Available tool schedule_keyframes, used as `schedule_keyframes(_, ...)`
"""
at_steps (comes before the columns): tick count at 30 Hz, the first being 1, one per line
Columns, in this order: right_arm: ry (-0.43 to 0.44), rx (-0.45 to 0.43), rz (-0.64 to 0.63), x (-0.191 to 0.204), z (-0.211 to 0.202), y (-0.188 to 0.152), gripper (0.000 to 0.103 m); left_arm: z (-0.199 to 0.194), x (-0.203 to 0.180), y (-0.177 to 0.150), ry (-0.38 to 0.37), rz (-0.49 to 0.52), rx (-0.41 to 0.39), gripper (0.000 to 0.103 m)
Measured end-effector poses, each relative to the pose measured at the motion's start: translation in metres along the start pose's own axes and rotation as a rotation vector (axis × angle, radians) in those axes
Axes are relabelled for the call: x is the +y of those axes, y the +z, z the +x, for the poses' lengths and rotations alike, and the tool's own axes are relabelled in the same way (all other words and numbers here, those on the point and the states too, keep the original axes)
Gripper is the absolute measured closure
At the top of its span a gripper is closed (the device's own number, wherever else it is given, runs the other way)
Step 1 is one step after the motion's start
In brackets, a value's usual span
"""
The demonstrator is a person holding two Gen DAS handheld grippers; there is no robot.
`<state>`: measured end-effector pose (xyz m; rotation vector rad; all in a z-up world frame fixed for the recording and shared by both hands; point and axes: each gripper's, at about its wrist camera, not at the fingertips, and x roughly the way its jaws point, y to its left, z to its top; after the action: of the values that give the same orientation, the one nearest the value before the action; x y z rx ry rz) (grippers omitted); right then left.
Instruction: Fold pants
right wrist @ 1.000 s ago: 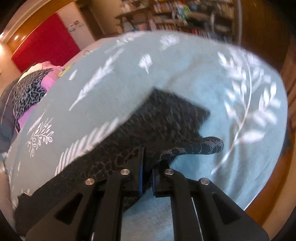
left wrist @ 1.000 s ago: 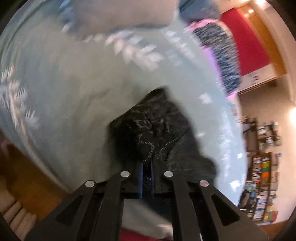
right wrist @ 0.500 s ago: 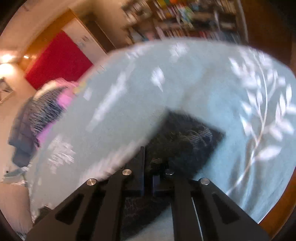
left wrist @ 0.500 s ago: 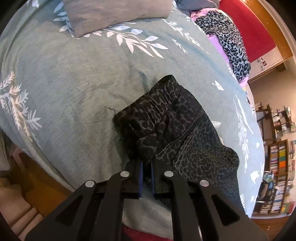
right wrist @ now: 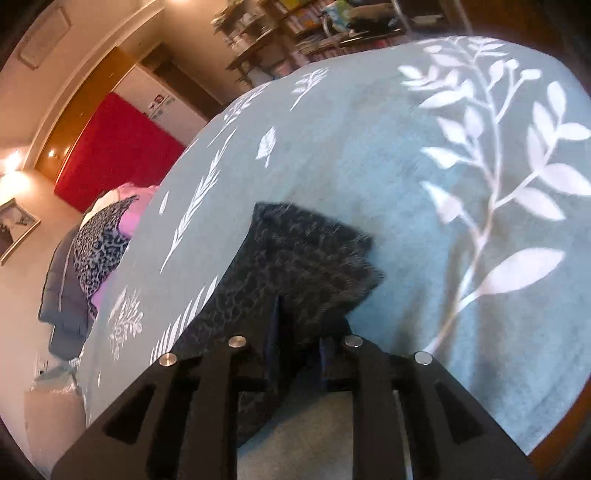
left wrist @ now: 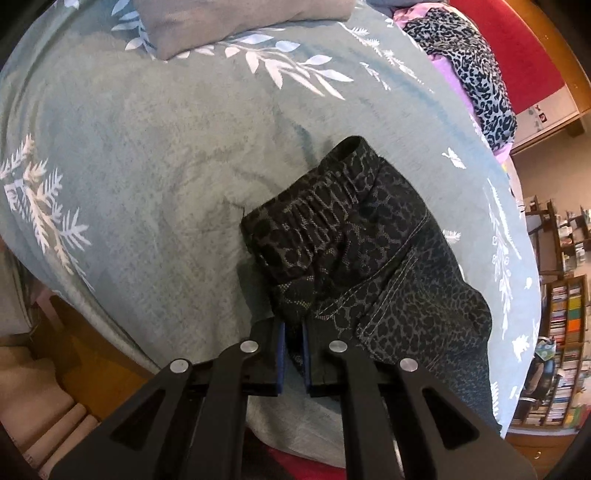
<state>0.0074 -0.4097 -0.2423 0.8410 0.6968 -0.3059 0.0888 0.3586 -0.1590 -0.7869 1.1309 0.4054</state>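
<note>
Dark leopard-print pants (left wrist: 369,266) lie on the teal leaf-print bedspread (left wrist: 147,166). In the left wrist view their elastic waistband is bunched up toward the far side. My left gripper (left wrist: 293,347) is shut on the near edge of the waist end. In the right wrist view the leg end of the pants (right wrist: 306,254) lies flat on the bedspread (right wrist: 406,166). My right gripper (right wrist: 297,354) has its jaws slightly apart with the pants' fabric between them.
A grey folded cloth (left wrist: 236,22) lies at the far edge of the bed. A leopard-print and purple pile (left wrist: 472,74) sits at the far right, also in the right wrist view (right wrist: 99,240). Bookshelves (left wrist: 561,350) stand beyond. The wooden bed frame (left wrist: 96,354) shows below.
The right gripper has swung with the leg end and its jaws have parted a little. The left gripper has stayed shut on the waist end, whose view has steadied.
</note>
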Motion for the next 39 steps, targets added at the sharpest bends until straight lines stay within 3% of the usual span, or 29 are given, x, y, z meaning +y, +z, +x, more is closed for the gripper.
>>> schedule_keyframes(6,-0.133,-0.07,-0.132,0.021,-0.006,0.021,0.081,0.001,-0.013,-0.002,0.052,0.065,-0.025,0.095)
schedule_keyframes(9,-0.237,-0.145,-0.145,0.024,-0.015,0.033,0.069,0.003,-0.013,-0.007,0.075,0.094,-0.024,0.092)
schedule_keyframes(11,-0.228,-0.172,-0.178,0.03,-0.028,0.034,0.069,-0.001,-0.012,-0.008,0.088,0.101,-0.033,0.081)
schedule_keyframes(14,-0.182,-0.144,-0.271,0.046,-0.027,0.03,0.068,-0.011,-0.019,-0.012,0.16,0.149,-0.087,0.064)
schedule_keyframes(18,-0.166,-0.059,-0.379,0.066,0.006,0.024,0.068,-0.02,-0.037,-0.02,0.22,0.235,-0.132,0.063)
schedule_keyframes(21,-0.191,-0.005,-0.391,0.068,0.035,0.024,0.068,-0.023,-0.051,-0.024,0.245,0.285,-0.152,0.054)
schedule_keyframes(24,-0.222,0.018,-0.409,0.068,0.046,0.019,0.069,-0.028,-0.061,-0.028,0.285,0.311,-0.175,0.053)
schedule_keyframes(25,-0.226,0.015,-0.418,0.07,0.046,0.019,0.073,-0.03,-0.063,-0.028,0.298,0.311,-0.18,0.053)
schedule_keyframes(27,-0.25,0.005,-0.443,0.072,0.046,0.017,0.091,-0.031,-0.065,-0.028,0.327,0.302,-0.191,0.052)
schedule_keyframes(29,-0.241,-0.017,-0.439,0.073,0.037,0.018,0.099,-0.032,-0.071,-0.03,0.33,0.301,-0.2,0.052)
schedule_keyframes(34,-0.231,-0.123,-0.461,0.09,0.013,0.031,0.103,-0.03,-0.101,-0.039,0.282,0.361,-0.214,0.05)
schedule_keyframes(36,-0.211,-0.114,-0.463,0.093,0.011,0.036,0.103,-0.023,-0.119,-0.046,0.259,0.41,-0.212,0.042)
schedule_keyframes(39,-0.174,-0.095,-0.42,0.087,0.009,0.039,0.101,-0.011,-0.144,-0.06,0.23,0.486,-0.198,0.042)
